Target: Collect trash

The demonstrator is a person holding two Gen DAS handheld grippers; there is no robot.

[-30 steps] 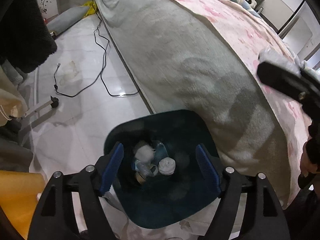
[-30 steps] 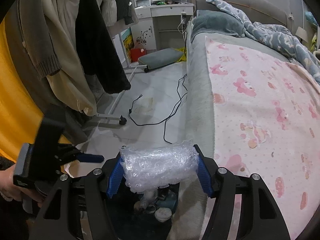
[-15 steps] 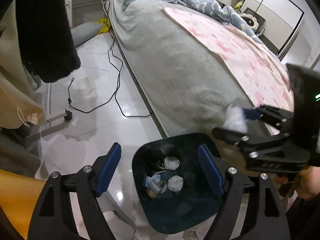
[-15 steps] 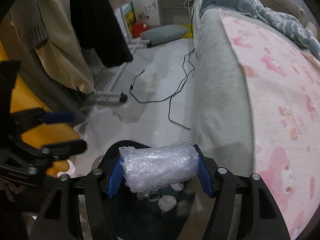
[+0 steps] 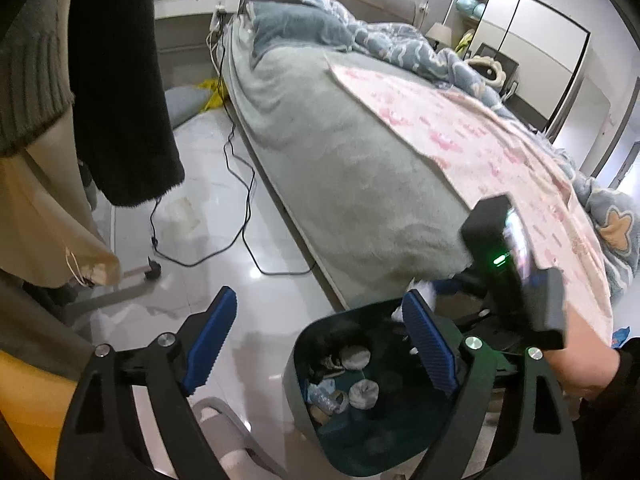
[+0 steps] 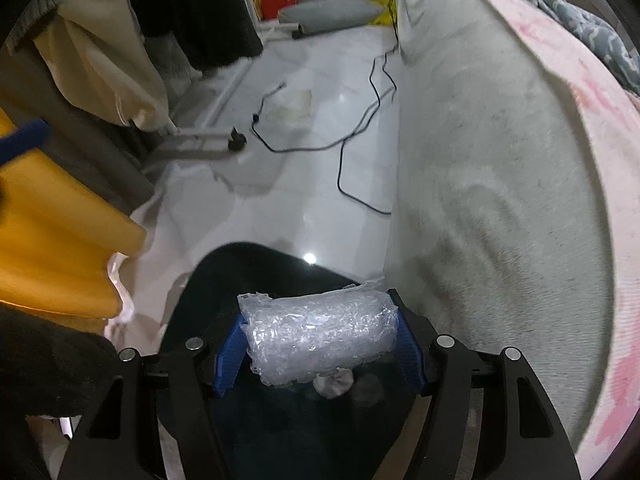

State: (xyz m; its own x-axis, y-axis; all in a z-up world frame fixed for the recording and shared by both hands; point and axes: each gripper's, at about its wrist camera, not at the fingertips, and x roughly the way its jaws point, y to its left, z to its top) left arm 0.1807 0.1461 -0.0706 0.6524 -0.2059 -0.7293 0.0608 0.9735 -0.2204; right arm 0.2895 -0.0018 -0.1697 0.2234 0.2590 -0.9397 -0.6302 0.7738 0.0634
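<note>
**Bedside trash collection: items on hand**

Right gripper [image 6: 318,344]: mine, pointing steeply down. Its blue pads are clamped on either end of a bubble wrap roll [image 6: 320,334], which lies crosswise between them. The roll hangs directly above the open mouth of the trash bin [image 6: 224,272].

Trash bin, seen from the left wrist [image 5: 308,344]: dark interior, grey outer wall, standing on the pale glossy floor [image 5: 264,280] just beside the near corner of the bed [image 5: 352,168]. Contents: several crumpled tissue wads [image 5: 363,394] and scraps of wrapper, lying at the bottom.

Left gripper [image 5: 320,340]: mine, empty, jaws opening, with nothing between the pads. It hangs to the left of the bin, whose rim shows between the fingers.

The right gripper's body, seen from the left wrist [image 5: 516,272]: black housing with a green light, over the bin's far right edge; my hand [image 5: 580,364] is behind it.

Bed: grey fleece cover, a pink patterned sheet [image 5: 460,136] on top, a blue quilt [image 5: 392,40] bunched at the far end.

Floor items: a black cable [image 5: 240,184] looping along the bed's side; a wheeled rack foot [image 5: 136,280] at the left.

Hanging clothes [image 5: 120,80]: dark, grey and cream garments at the left.
</note>
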